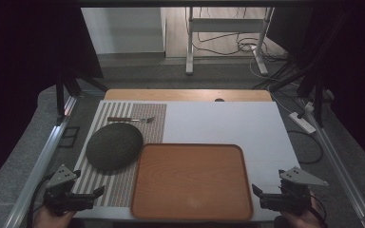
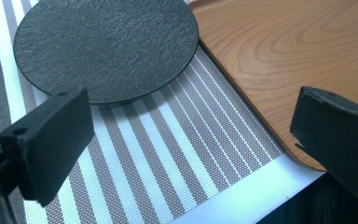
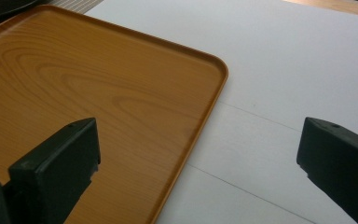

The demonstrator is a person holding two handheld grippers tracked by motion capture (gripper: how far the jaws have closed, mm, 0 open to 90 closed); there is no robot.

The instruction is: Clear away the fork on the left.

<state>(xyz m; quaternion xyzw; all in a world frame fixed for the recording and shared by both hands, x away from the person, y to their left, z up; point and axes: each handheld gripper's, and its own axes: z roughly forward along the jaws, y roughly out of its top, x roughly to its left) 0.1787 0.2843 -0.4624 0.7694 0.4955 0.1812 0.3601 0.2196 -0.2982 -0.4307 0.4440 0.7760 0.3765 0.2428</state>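
A wooden tray lies bare at the table's near middle. Left of it, a round black plate rests on a striped placemat, and a fork lies across the mat's far end. My left gripper hovers open at the near left corner, over the mat's near edge, with the plate ahead of its jaws and the tray's corner to the right. At the near right corner my right gripper is open above the tray's right rim. Both grippers hold nothing.
A white board covers the table top, with a strip of bare wood at the far edge. Metal rails run along both sides. Cables and a desk frame stand on the floor beyond.
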